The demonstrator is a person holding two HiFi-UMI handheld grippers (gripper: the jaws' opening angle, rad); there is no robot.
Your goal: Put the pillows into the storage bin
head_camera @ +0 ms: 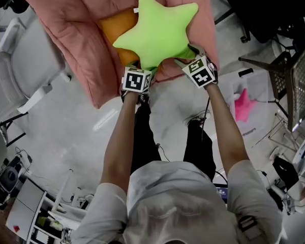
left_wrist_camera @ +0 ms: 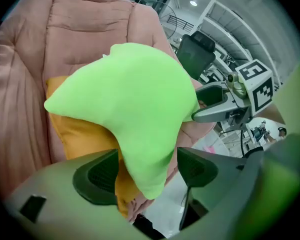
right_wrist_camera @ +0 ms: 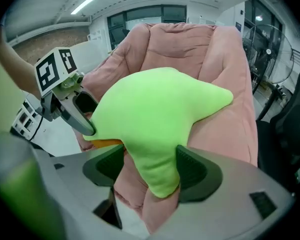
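Two hand-held grippers meet at the near edge of the storage bin (head_camera: pixel 76 39), a pink quilted, soft-walled container that fills the upper part of the head view. Both grippers point steeply down toward it, with their marker cubes facing the head camera.

Green star pillow (head_camera: pixel 157 32): lies in the bin's opening, on top of an orange pillow (head_camera: pixel 117 27). Of the orange pillow, only a strip along the star's left side shows. Three star arms spread over the bin's padding. The two lower arms reach the near edge, one to each gripper.

Left gripper (left_wrist_camera: pixel 146 171): jaws wide. One lower arm of the star hangs between the pads. The pad at the left of the left gripper view lies close against the fabric. The pad at the right stands clear of it, and a light gap shows between pad and pillow. There is no grip.

Right gripper (right_wrist_camera: pixel 151 170): jaws set wide but filled. The other lower arm of the star sits between the pads, and both pads bear on its sides. The arm's tip projects past the pads toward the camera. This gripper holds the pillow.

Each gripper view shows the other gripper just beside the star's edge.

Pink star pillow (head_camera: pixel 242 105): lies on the floor (head_camera: pixel 76 121) to the person's right, well apart from the bin and near a black mesh chair (head_camera: pixel 295 80).
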